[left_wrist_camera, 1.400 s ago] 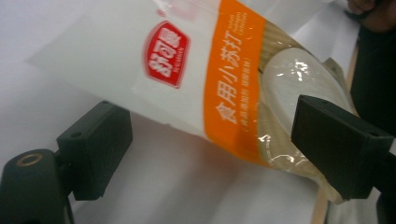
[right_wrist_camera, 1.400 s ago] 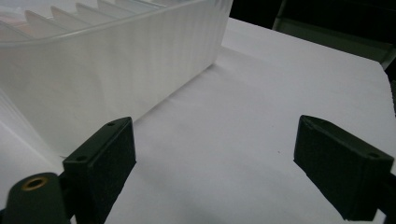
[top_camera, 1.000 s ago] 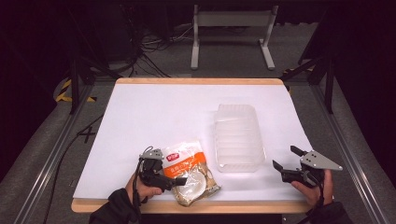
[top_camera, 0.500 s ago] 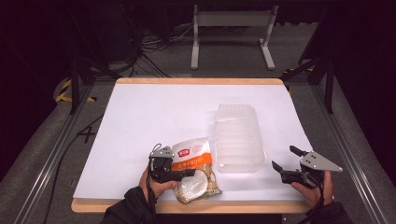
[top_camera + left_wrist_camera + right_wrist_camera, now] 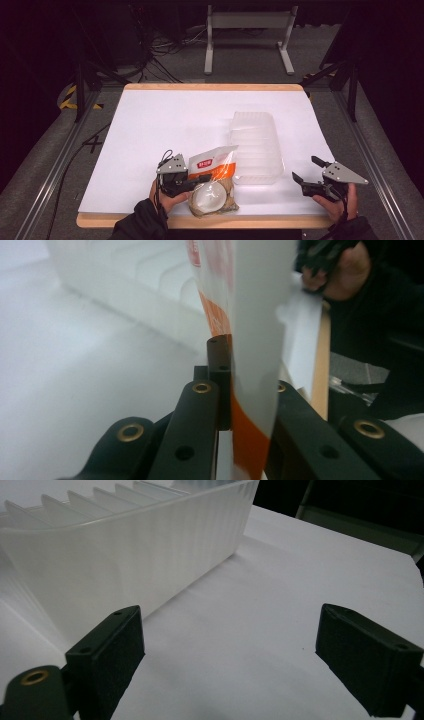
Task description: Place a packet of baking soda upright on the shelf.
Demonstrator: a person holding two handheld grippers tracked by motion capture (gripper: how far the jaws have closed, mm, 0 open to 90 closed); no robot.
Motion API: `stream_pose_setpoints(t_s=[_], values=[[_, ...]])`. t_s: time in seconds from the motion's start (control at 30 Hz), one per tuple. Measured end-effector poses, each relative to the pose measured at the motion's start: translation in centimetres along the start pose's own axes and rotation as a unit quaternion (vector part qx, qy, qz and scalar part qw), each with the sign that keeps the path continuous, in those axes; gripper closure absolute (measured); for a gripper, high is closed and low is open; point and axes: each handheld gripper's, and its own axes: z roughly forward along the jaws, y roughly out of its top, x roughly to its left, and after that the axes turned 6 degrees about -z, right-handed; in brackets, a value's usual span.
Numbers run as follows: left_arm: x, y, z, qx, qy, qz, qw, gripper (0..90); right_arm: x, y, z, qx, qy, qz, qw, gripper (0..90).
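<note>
An orange and white snack bag point(image 5: 216, 169) with a clear window lies near the table's front edge, its upper end raised. My left gripper point(image 5: 202, 178) has just been closing and is shut on the bag's left edge. In the left gripper view the bag point(image 5: 255, 340) stands edge-on, pinched between the black jaws of the left gripper point(image 5: 227, 357). My right gripper point(image 5: 305, 168) rests at the front right, open, with nothing between its fingers. In its own view the right gripper point(image 5: 230, 645) spans bare white table beside the clear plastic tray point(image 5: 125, 555).
The ribbed clear plastic tray point(image 5: 256, 145) sits just right of the bag, on the white table point(image 5: 165, 125) with its wooden front edge. In the left gripper view the other hand point(image 5: 345, 275) shows far off. Metal rails and cables lie beyond the table.
The left gripper moved right onto the bag, its jaws closed on the bag's edge, and it rose, tipping the bag's upper end up. The right gripper stayed still.
</note>
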Motion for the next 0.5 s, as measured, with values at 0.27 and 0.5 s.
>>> stream_pose_setpoints(t_s=[0.27, 0.5], values=[[-2.0, 1.6, -0.3, -0.025, -0.021, 0.031, 0.999, 89.8, 0.1, 0.1, -0.2, -0.007, 0.008, 0.001, 0.9999, 14.0], [-1.6, 2.3, -1.0, -0.037, -0.002, 0.043, 0.9984, 89.8, -0.1, 0.1, -0.4, -0.015, 0.009, 0.014, 0.9997, 14.1]])
